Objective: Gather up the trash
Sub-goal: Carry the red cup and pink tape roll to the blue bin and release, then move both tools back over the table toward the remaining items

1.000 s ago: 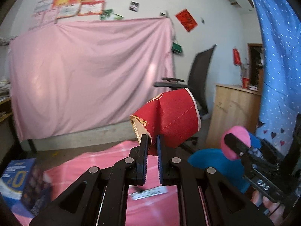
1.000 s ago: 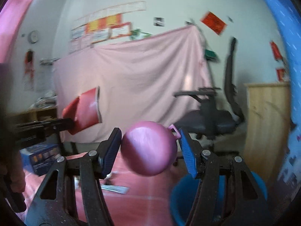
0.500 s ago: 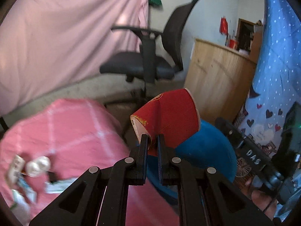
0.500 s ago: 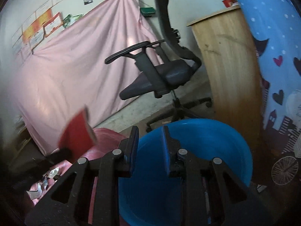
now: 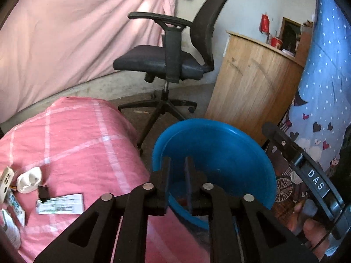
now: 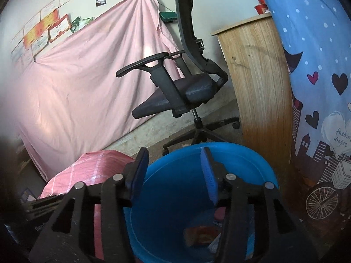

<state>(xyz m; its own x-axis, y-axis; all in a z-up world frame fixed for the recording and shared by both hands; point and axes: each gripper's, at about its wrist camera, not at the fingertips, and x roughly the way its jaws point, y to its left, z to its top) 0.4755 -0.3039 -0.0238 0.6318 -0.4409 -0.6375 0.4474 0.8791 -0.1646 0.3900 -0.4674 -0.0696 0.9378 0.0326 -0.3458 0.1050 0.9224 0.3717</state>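
Right gripper empty, bucket contents blurred

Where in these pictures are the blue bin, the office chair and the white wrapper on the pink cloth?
blue bin (image 6: 175,188): right wrist view, inner wall.
office chair (image 5: 153,62): left wrist view, seat cushion.
white wrapper (image 5: 60,203): left wrist view, its middle.

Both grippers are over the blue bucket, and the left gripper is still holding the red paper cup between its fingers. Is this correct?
Not quite. Both grippers are over the blue bucket, but the left gripper holds nothing: the left wrist view shows its fingers slightly apart and empty. A reddish item lies at the bucket's bottom in the right wrist view, under the open right gripper.
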